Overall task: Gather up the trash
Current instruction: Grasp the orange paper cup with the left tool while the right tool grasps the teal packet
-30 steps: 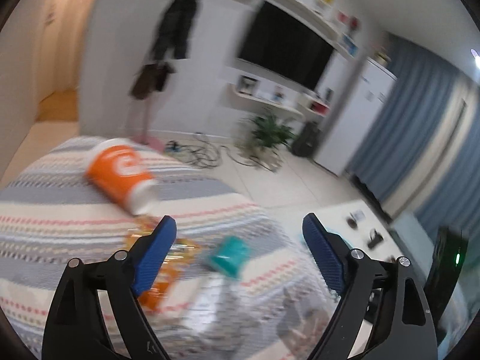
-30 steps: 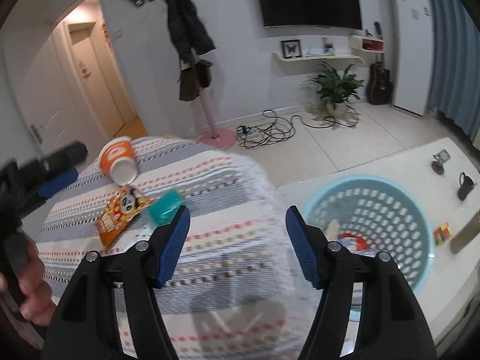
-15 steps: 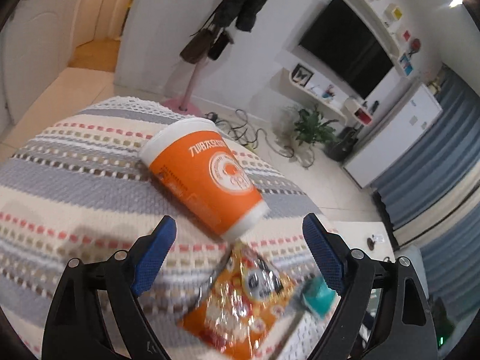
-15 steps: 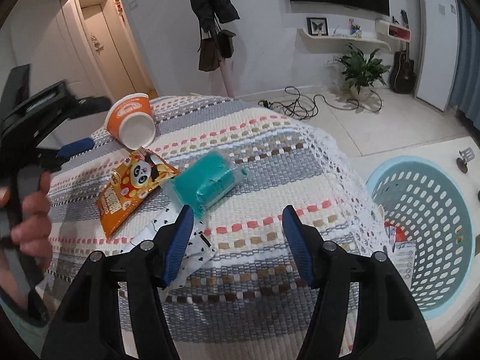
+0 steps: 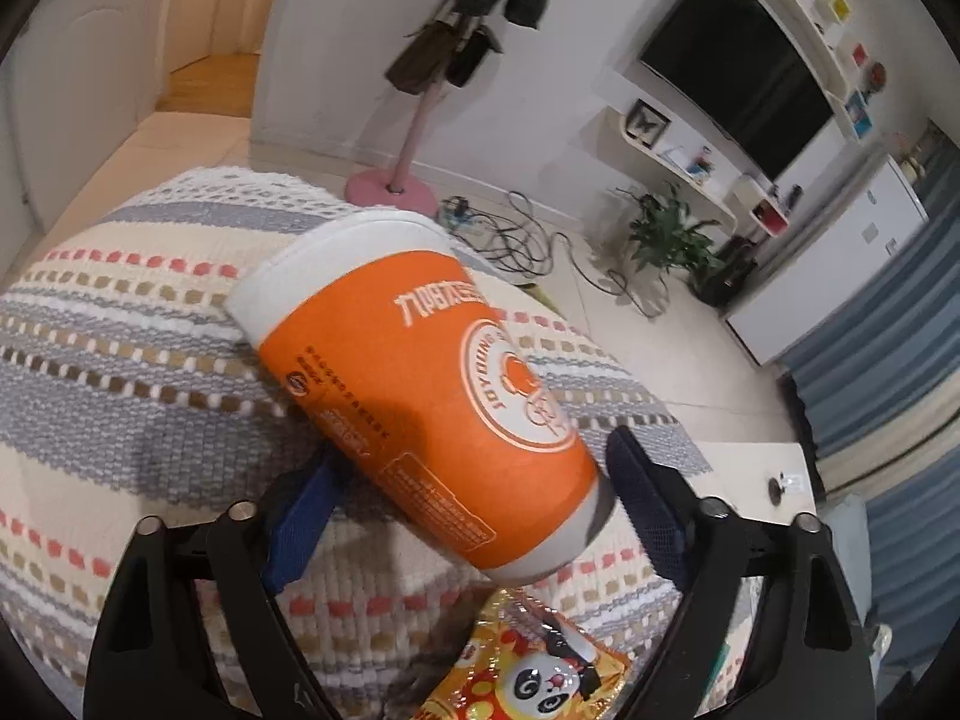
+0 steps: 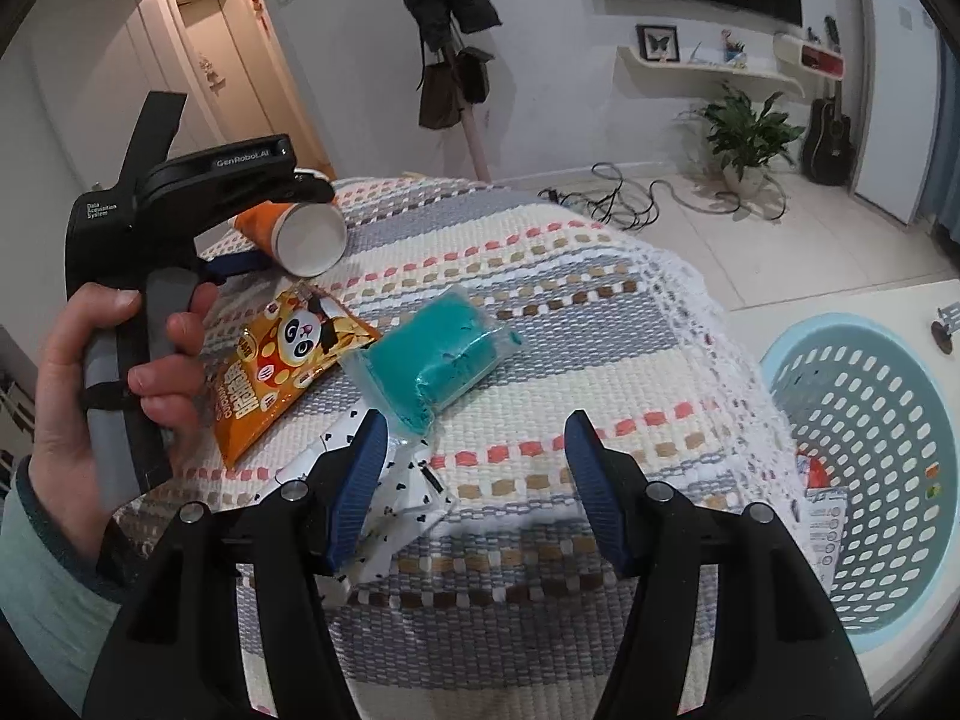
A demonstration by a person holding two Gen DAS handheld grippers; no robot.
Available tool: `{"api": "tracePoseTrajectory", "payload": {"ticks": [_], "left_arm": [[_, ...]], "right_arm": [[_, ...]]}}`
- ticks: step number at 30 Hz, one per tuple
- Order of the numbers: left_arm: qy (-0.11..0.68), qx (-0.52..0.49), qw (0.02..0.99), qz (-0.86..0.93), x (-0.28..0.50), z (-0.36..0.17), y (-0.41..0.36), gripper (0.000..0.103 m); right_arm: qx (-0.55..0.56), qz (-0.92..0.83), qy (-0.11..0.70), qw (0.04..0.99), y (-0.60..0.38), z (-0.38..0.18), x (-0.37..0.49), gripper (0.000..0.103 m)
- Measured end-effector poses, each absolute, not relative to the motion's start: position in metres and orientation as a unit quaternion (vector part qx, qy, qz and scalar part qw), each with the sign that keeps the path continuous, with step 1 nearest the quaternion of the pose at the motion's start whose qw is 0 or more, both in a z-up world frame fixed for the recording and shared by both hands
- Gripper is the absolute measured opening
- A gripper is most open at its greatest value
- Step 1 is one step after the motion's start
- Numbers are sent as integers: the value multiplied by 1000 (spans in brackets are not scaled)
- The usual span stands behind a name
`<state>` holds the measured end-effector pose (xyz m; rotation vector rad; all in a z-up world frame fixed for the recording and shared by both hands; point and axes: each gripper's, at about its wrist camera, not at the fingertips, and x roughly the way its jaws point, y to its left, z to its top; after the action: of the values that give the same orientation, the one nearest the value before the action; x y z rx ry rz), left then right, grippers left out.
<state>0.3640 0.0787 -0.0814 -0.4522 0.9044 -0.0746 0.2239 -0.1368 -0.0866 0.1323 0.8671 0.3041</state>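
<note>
An orange and white paper cup lies on its side on the striped woven cloth. My left gripper is open with a finger on each side of the cup; I cannot tell if they touch it. The cup also shows in the right wrist view under the left gripper. An orange panda snack bag, a teal packet and a white dotted wrapper lie on the cloth. My right gripper is open and empty, just right of the wrapper.
A light blue perforated basket with some trash inside stands at the right, beside the cloth-covered table. A coat stand, cables and a potted plant are on the floor beyond.
My left gripper has moved forward over the cloth until its fingers straddle the orange cup. My right gripper has moved left from the basket towards the teal packet and the dotted wrapper.
</note>
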Motion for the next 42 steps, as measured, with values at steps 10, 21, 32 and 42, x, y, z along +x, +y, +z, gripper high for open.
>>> {"api": "tracePoseTrajectory", "payload": {"ticks": [10, 21, 32, 42], "left_arm": [[423, -216, 876, -87, 333, -77, 88, 59], [400, -216, 884, -106, 279, -63, 104, 57], [391, -233, 881, -126, 232, -66, 119, 56], [368, -245, 882, -163, 176, -58, 107, 55]], "right_arm": [[80, 179, 457, 868, -130, -83, 254, 58], [90, 190, 490, 846, -111, -91, 293, 63], [18, 151, 473, 868, -78, -90, 294, 42], [18, 152, 423, 893, -98, -65, 259, 35]]}}
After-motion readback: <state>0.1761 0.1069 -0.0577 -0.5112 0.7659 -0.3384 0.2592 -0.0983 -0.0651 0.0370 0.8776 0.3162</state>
